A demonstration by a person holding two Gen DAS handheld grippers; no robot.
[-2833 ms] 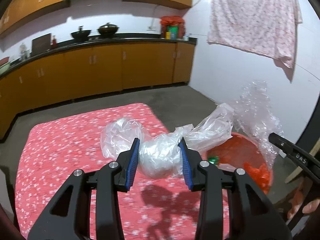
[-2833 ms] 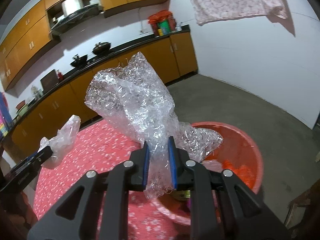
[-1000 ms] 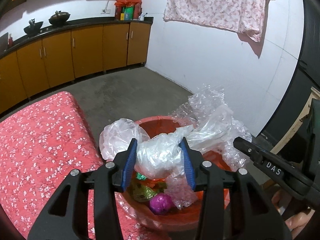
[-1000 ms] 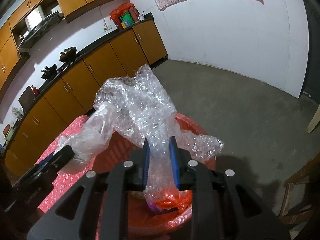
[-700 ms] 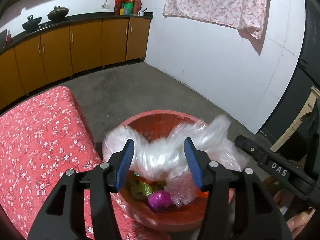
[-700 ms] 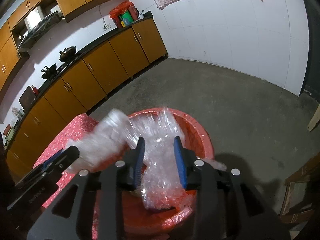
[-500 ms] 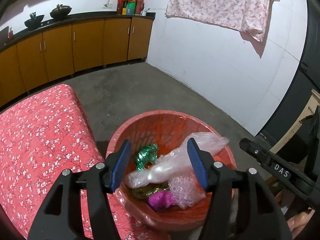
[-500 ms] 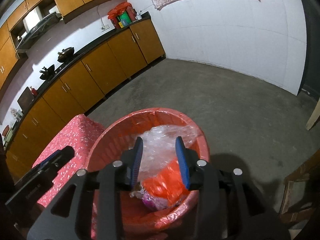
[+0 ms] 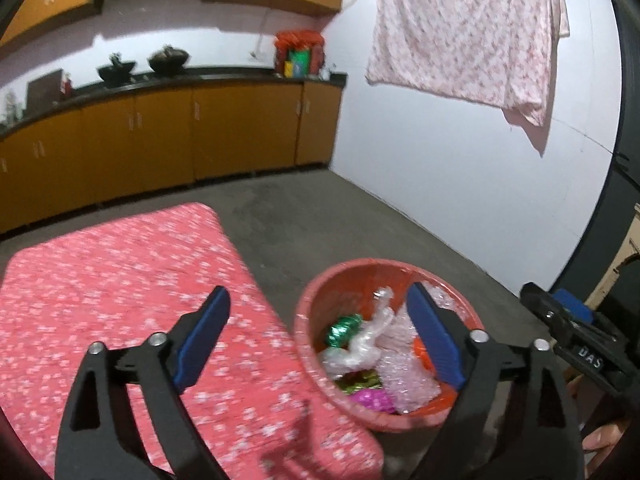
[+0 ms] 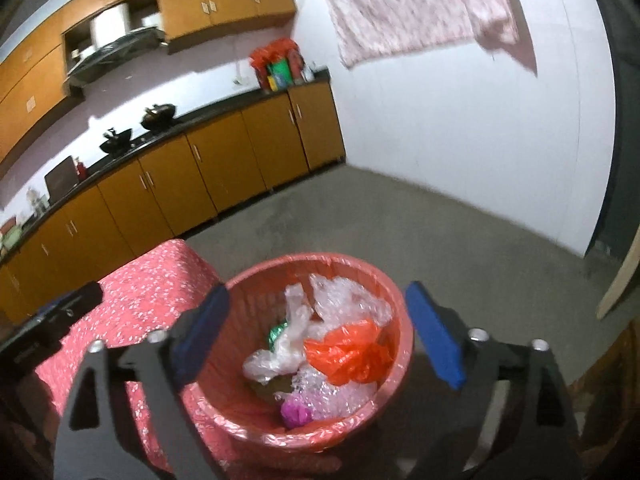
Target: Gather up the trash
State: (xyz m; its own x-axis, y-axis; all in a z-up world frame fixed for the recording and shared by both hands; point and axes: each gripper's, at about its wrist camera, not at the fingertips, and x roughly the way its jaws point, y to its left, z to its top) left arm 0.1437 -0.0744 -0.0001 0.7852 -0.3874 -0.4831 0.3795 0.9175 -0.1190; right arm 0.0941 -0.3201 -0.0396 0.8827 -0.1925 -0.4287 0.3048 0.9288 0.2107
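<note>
A red basket (image 9: 308, 308) lined with a red bag stands on the floor beside the table; it also shows in the right wrist view (image 10: 400, 300). Inside lie a clear plastic bag (image 9: 366, 346), bubble wrap (image 10: 352, 296), an orange bag (image 10: 348, 350), a green wrapper (image 9: 342, 328) and a purple wrapper (image 10: 296, 408). My left gripper (image 9: 320, 340) is wide open and empty, above the table edge and the basket. My right gripper (image 10: 320, 336) is wide open and empty, above the basket. The right gripper's tip (image 9: 560, 320) shows at the right of the left wrist view.
A table with a red flowered cloth (image 9: 100, 280) lies left of the basket. Orange kitchen cabinets (image 9: 160, 148) run along the far wall. A pink cloth (image 9: 460, 36) hangs on the white wall. Grey concrete floor (image 10: 460, 232) surrounds the basket.
Both grippers opened and dropped the plastic bag and the bubble wrap into the basket. Both have since opened wider and pulled back and up from it.
</note>
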